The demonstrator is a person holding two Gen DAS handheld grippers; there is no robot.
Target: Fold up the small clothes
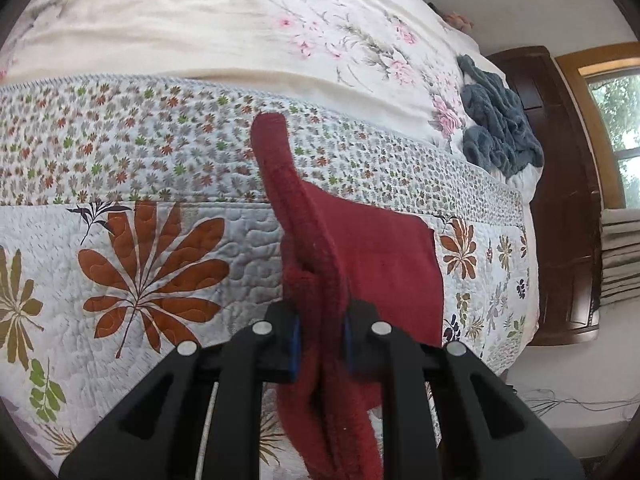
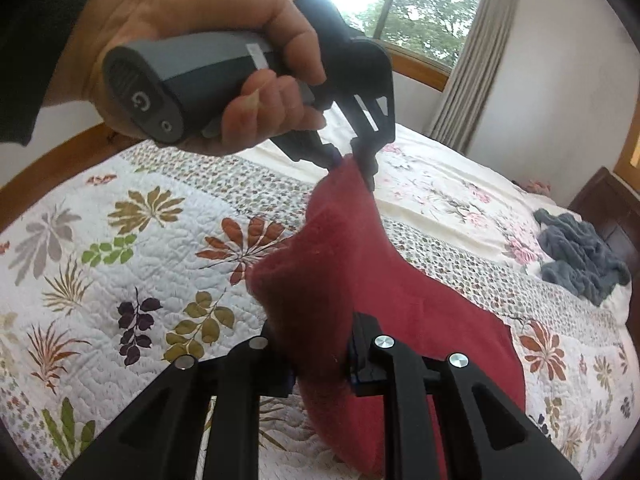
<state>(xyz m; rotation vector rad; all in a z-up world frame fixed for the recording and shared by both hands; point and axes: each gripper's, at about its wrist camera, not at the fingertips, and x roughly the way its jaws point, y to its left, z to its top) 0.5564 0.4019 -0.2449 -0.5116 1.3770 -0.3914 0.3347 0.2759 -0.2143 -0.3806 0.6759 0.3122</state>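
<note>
Left wrist view: the left hand-held gripper (image 1: 320, 344) pinches a thick edge of a red cloth (image 1: 372, 256), its fingers pressed onto the fabric. The cloth runs up from the fingers in a ridge, and the rest lies flat on the leaf-print quilt (image 1: 140, 248) covering the bed. A grey garment (image 1: 496, 132) sits crumpled well apart, near the headboard. Right wrist view: the right hand-held gripper (image 2: 320, 360) also clamps the red cloth (image 2: 360, 272). Ahead, a hand (image 2: 192, 60) holds the left hand-held gripper (image 2: 352, 160), pinching a raised corner. The cloth hangs between both, partly lifted. Judging by this, the fold is under way, not finished; the grey garment (image 2: 580, 256) looks unfolded.
</note>
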